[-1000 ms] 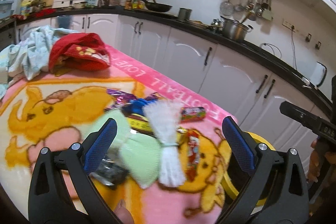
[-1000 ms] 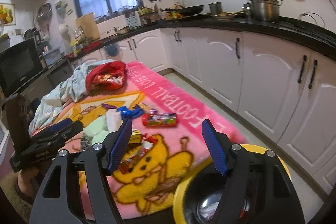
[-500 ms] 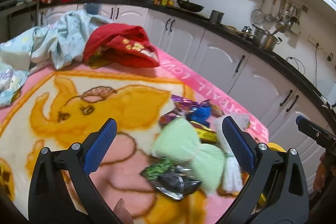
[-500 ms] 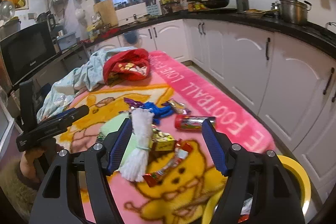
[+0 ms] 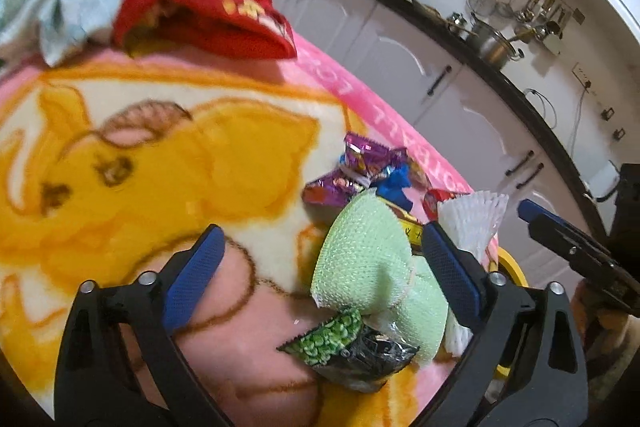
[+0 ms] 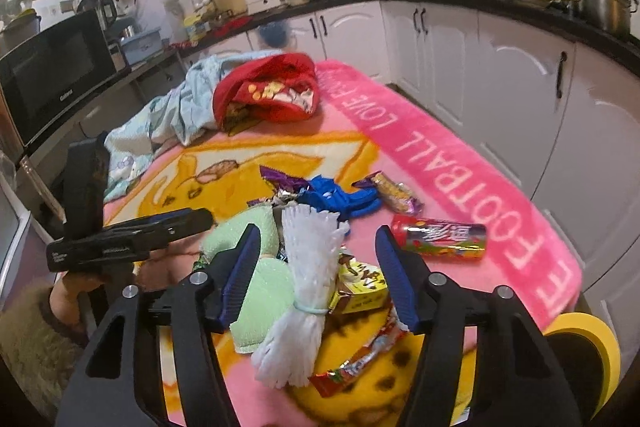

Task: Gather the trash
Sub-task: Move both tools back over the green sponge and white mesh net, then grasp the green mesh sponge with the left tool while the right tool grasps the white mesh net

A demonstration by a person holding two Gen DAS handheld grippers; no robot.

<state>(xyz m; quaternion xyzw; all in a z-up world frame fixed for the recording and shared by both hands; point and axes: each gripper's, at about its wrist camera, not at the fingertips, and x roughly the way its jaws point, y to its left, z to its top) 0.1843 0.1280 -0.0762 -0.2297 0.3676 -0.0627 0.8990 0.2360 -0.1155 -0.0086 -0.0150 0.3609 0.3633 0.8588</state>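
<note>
A heap of trash lies on a pink and yellow blanket (image 5: 160, 155). It holds a green foam net (image 5: 368, 259), a white foam net (image 6: 304, 291), a green and black wrapper (image 5: 352, 351), purple wrappers (image 5: 352, 167), a blue scrap (image 6: 340, 197), a red tube (image 6: 440, 239) and a yellow box (image 6: 360, 291). My left gripper (image 5: 320, 279) is open, low over the blanket, with the green net and the wrapper between its fingers. My right gripper (image 6: 320, 275) is open above the white net. A yellow bin (image 6: 584, 343) stands past the blanket's edge.
A red cloth (image 6: 268, 91) and a pale blue cloth (image 6: 168, 119) lie at the far end of the blanket. White cabinets (image 6: 520, 67) under a black counter run along the right. A microwave (image 6: 52, 75) stands at the left.
Both grippers have moved forward and down toward the trash heap. The left one swung left over the blanket; the right one left the yellow bin and now hovers over the white net.
</note>
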